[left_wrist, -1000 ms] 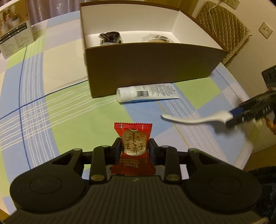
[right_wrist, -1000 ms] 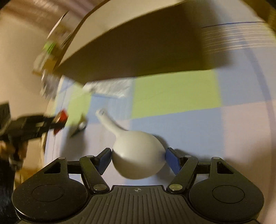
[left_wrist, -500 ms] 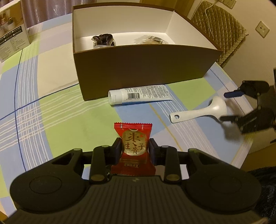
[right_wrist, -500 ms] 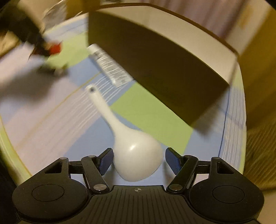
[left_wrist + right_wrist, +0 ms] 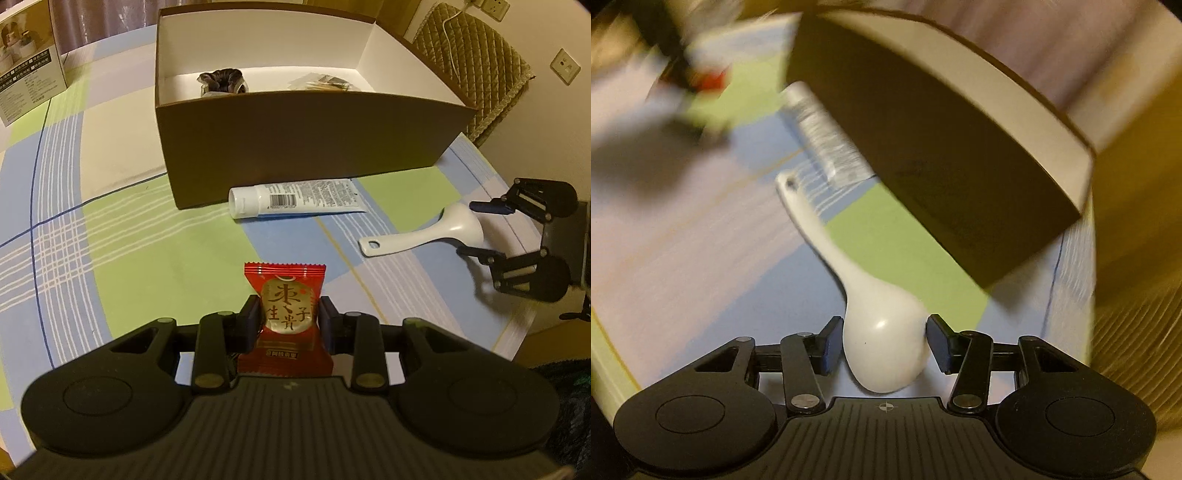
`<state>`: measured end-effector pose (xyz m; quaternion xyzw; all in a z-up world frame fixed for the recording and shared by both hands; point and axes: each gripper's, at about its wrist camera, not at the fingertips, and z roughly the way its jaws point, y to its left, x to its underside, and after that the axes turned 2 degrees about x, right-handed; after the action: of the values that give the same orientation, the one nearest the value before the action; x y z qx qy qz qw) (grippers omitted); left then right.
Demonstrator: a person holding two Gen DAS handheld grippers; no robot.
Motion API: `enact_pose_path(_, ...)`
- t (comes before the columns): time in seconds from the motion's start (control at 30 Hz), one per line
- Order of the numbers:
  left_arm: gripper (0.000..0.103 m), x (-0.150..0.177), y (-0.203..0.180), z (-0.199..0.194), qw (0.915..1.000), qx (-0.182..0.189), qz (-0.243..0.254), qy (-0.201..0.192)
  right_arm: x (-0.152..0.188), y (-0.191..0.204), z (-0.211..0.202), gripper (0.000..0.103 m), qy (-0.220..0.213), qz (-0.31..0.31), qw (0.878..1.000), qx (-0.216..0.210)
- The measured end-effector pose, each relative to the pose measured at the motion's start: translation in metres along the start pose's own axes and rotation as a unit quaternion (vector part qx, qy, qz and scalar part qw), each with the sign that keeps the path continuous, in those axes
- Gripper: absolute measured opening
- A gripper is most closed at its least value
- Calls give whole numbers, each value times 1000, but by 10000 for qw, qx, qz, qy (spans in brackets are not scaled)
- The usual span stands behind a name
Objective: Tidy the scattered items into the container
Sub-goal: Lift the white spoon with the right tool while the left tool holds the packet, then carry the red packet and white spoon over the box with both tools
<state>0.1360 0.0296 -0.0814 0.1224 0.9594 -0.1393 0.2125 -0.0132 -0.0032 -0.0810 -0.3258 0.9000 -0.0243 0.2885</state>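
Left wrist view: left gripper (image 5: pixel 289 320) pinches candy (image 5: pixel 286 314); tube (image 5: pixel 295 198) fronts box (image 5: pixel 306 144); right gripper (image 5: pixel 885 340) spread around spoon (image 5: pixel 882 332).

— What is covering the table?
— A pastel checked tablecloth (image 5: pixel 122 236) is lying over it.
— And on it?
— A brown cardboard box (image 5: pixel 303 144), a white squeeze tube (image 5: pixel 295 199), a white plastic rice spoon (image 5: pixel 424 236) and a printed carton (image 5: pixel 29 66) are sitting there.

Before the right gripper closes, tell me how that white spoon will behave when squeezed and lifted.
The white spoon looks glossy and hard, so it probably stays stiff but may slip between the pads. Its bowl is rounded, and the right gripper brackets that curve, so it could squirt out or pivot. The long handle sticks forward, likely tipping down once it is lifted off the tablecloth.
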Motion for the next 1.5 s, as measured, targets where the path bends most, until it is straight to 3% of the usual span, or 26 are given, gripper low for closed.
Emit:
enact_pose_path(0.07,28,0,-1,-1,10000,0,11,-21,-5,-28,-4,51,91,839,9949,-547)
enact_pose_path(0.13,28,0,-1,-2,10000,3,3,-31,-5,-55,-5,51,305,1697,9767,-1277)
enact_pose_path(0.2,28,0,0,-2,10000,0,-15,-31,4,-80,-1,51,587,2604,9418,-2043)
enact_pose_path(0.37,28,3,2,-1,10000,12,-56,-17,36,-118,11,52,774,4022,8737,-2624)
enact_pose_path(0.4,28,4,2,-1,10000,16,-64,-12,39,-124,13,52,745,4145,8707,-2540)
enact_pose_path(0.57,28,3,0,0,10000,36,-48,3,38,-129,17,51,847,3825,9016,-1835)
enact_pose_path(0.63,28,2,-1,1,10000,44,-23,5,32,-123,14,51,714,3472,9203,-1654)
enact_pose_path(0.7,28,1,-1,1,10000,49,-13,15,33,-121,14,51,651,3404,9237,-1631)
enact_pose_path(0.77,28,0,-2,2,10000,50,3,23,37,-123,15,51,600,3660,9140,-1642)
enact_pose_path(0.9,28,-1,-2,0,10000,71,-6,-15,55,-138,20,51,243,4713,8586,-2002)
enact_pose_path(1.0,28,0,0,1,10000,44,-22,6,56,-145,25,51,154,5128,8323,-2099)
enact_pose_path(1.07,28,-1,1,1,10000,33,-45,1,48,-148,30,50,217,5155,8343,-1941)
enact_pose_path(1.1,28,-1,2,1,10000,40,-54,-3,46,-149,32,23,261,5144,8361,-1886)
enact_pose_path(1.13,28,-1,2,1,10000,42,-49,1,44,-149,35,13,304,5161,8363,-1825)
enact_pose_path(1.23,28,-2,1,4,10000,30,-4,27,44,-148,41,4,344,5287,8318,-1657)
enact_pose_path(1.33,28,-2,1,4,10000,57,27,14,49,-146,40,4,307,5455,8203,-1688)
enact_pose_path(1.5,29,2,-5,7,9989,168,414,112,70,-145,37,4,307,5885,7867,-1837)
